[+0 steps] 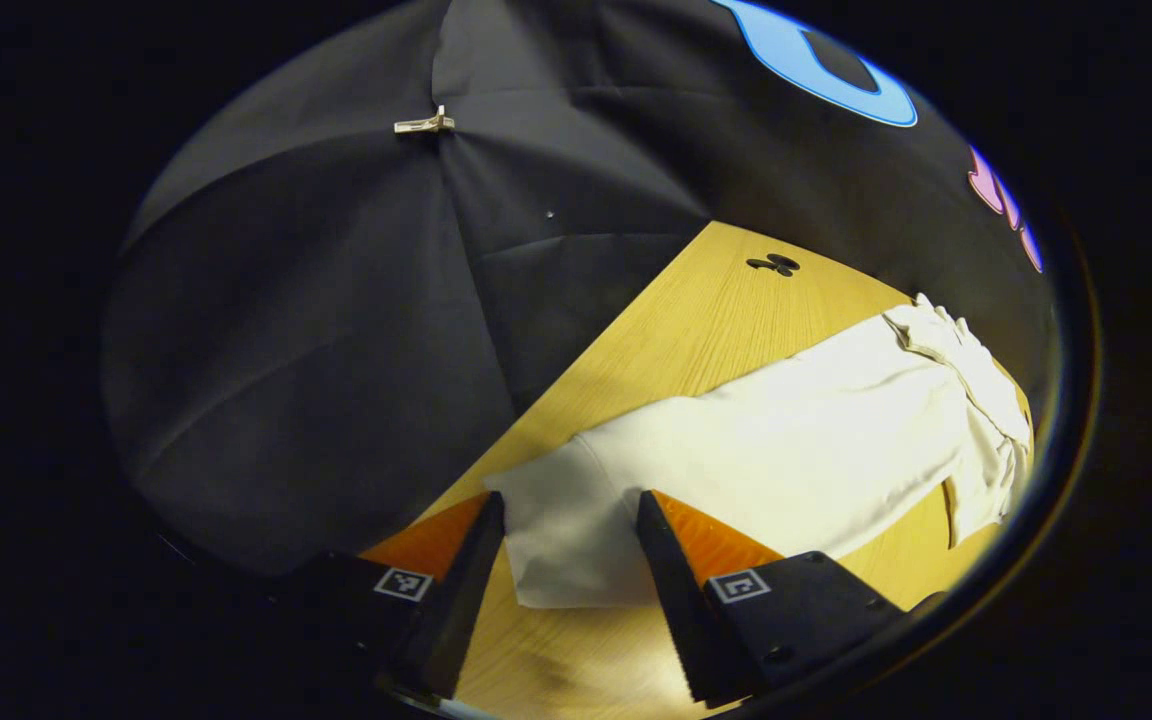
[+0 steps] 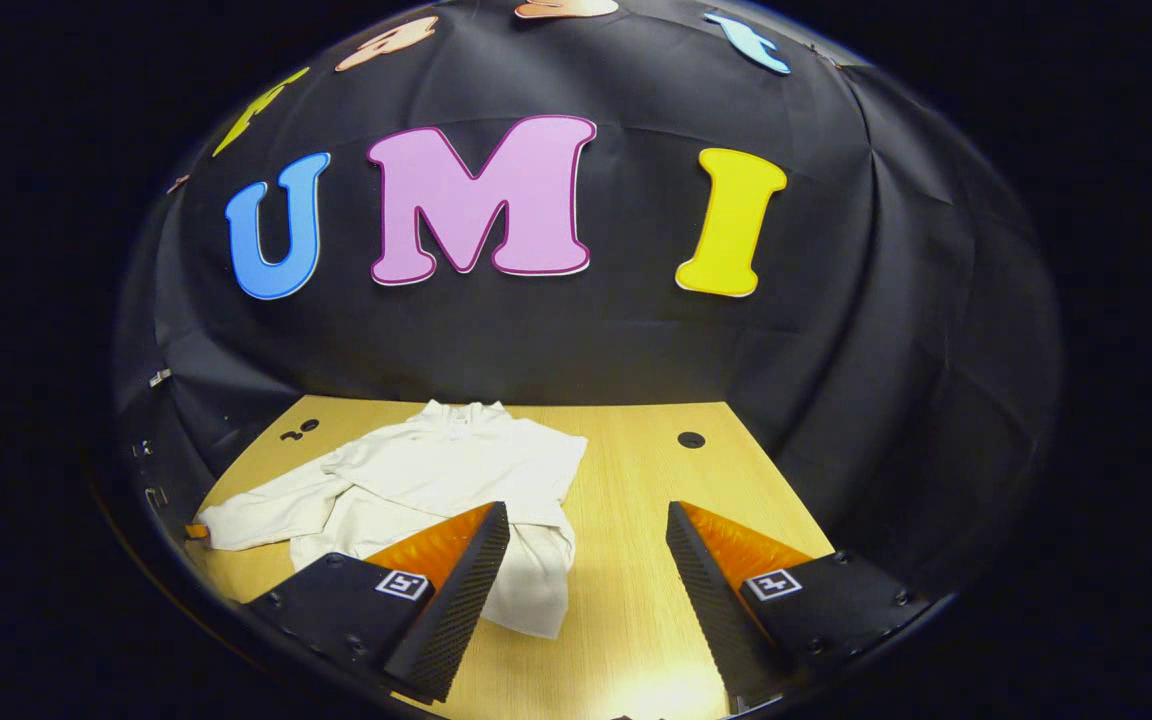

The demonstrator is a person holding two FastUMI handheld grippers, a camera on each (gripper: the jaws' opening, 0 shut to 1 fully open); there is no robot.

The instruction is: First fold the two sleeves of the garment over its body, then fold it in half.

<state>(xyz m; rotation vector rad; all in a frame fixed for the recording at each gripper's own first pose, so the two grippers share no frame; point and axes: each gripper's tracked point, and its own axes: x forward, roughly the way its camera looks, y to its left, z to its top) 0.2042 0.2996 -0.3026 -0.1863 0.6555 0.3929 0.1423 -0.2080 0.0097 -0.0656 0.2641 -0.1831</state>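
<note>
Wooden tabletop (image 2: 626,470): being occupied on its left portion, as seen in the right gripper view, by the garment.

White long-sleeved garment (image 2: 456,470): being displayed flat, collar toward the back wall. One sleeve is already being kept folded over the body; the other sleeve (image 1: 576,520) is being left stretched outward toward the table's left edge, its long axis running away from the body.

Left gripper (image 1: 568,545): being held with jaws released, straddling the cuff end of the outstretched sleeve without pinching it. This gripper is judged nearer for the coming fold.

Right gripper (image 2: 586,555): being held with jaws parted, empty, beside the garment's hem over bare wood.
</note>
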